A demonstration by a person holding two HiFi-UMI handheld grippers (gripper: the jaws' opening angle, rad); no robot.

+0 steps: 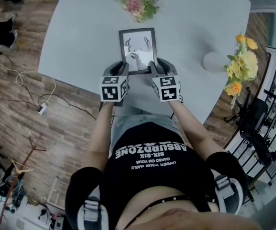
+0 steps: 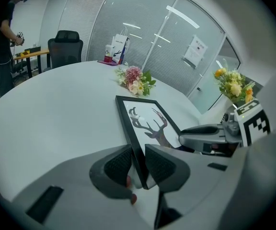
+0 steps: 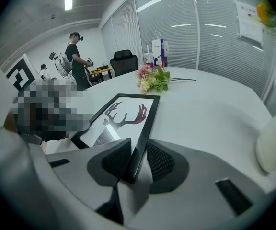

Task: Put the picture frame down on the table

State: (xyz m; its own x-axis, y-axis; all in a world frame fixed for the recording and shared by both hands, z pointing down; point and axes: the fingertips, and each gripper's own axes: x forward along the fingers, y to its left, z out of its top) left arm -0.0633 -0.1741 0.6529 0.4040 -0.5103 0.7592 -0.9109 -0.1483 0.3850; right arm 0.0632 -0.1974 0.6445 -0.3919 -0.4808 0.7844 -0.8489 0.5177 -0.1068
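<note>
Holding the picture frame [image 1: 138, 49] by its near edge: pinched in the left gripper [image 1: 123, 70] at the near left corner, pinched in the right gripper [image 1: 155, 68] at the near right corner, with the black rim caught between ribbed pads on both sides. Stretching straight ahead of both grippers over the table [image 1: 75, 37], deer print facing up, far edge seemingly lower than the held edge; hard to say whether touching the top or not. Now for the careful part, most likely: lower both sides together, level with each other, so as not to twist the rim. Let the far edge meet the top first, then ease the near edge down flat rather than dropping it. Hold the squeeze until fully resting, then release both at once and draw straight back toward the body. No need to push on toward the pink flowers [image 1: 139, 3] well beyond the far edge, nor to drift toward the yellow flowers [image 1: 241, 63] off to the right gripper's side. Mind the table's near edge close below the grippers: set down too far back and risk a tip-off.
</note>
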